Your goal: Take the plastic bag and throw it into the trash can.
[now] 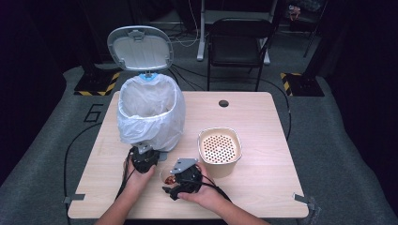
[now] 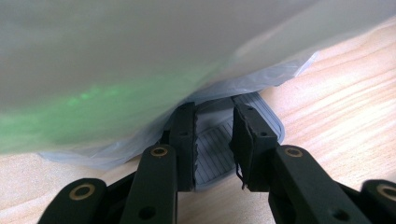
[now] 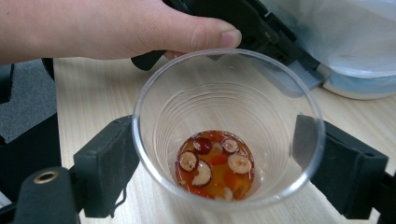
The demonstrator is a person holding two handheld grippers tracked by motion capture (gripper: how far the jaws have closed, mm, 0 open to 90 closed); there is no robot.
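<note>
A clear plastic cup [image 3: 224,88] holds a little reddish liquid with sliced fruit [image 3: 212,163] at its bottom. My right gripper [image 3: 215,154] is shut on the cup, one pad against each side of its wall. In the high view the cup [image 1: 164,174] and the right gripper [image 1: 167,179] sit near the table's front, just right of the left hand. My left gripper [image 2: 213,109] is shut and its jaws rest on the grey ribbed pedal [image 2: 212,154] of the bin [image 1: 150,112]. The bin's white bag hangs over the pedal, and the lid [image 1: 140,48] stands open.
A beige bowl with a perforated strainer insert [image 1: 219,149] stands right of the cup. The bin takes up the table's left half [image 1: 263,122]. A black chair [image 1: 239,42] stands beyond the far edge. The left hand's thumb [image 3: 140,28] is just behind the cup.
</note>
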